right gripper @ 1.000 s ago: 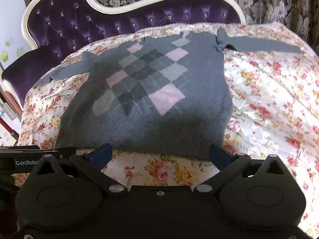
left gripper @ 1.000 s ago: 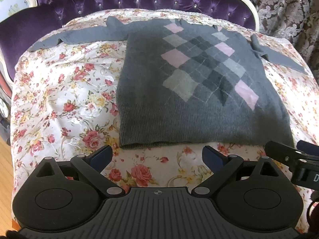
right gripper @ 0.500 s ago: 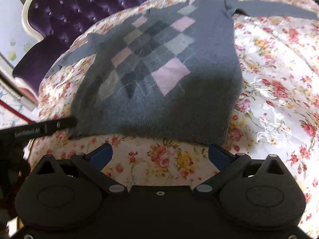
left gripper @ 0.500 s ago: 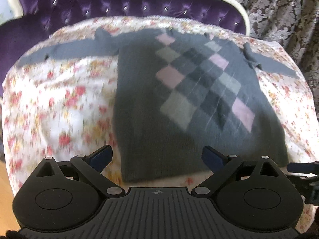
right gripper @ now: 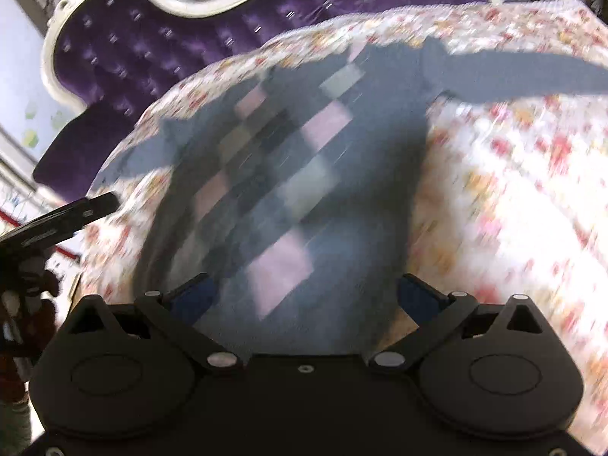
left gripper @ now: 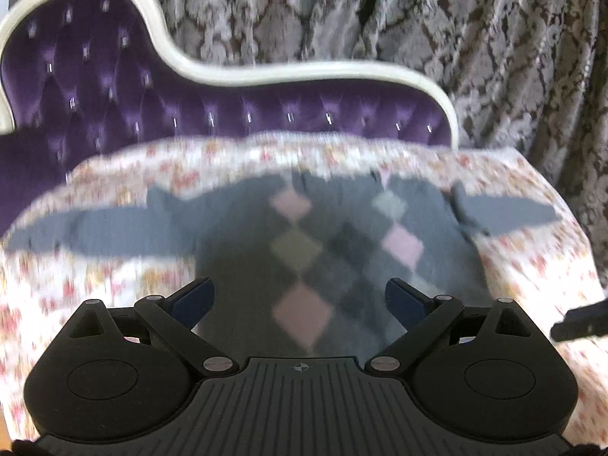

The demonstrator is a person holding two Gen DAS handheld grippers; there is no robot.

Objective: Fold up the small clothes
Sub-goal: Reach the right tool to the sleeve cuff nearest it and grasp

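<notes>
With both the left claw (left gripper: 300, 296) and right claw (right gripper: 304, 296) spread and empty above the sweater (left gripper: 323, 250), we risk pinching the flowered cover (left gripper: 114, 281) beneath it.

sweater (left gripper: 342, 250) apparently flat on bedspread (left gripper: 114, 288)

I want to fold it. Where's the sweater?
The argyle sweater lies spread flat on the floral cover, in front of the purple sofa back.

Home, tufted purple sofa (left gripper: 235, 114), damask curtain (left gripper: 494, 38)
</notes>
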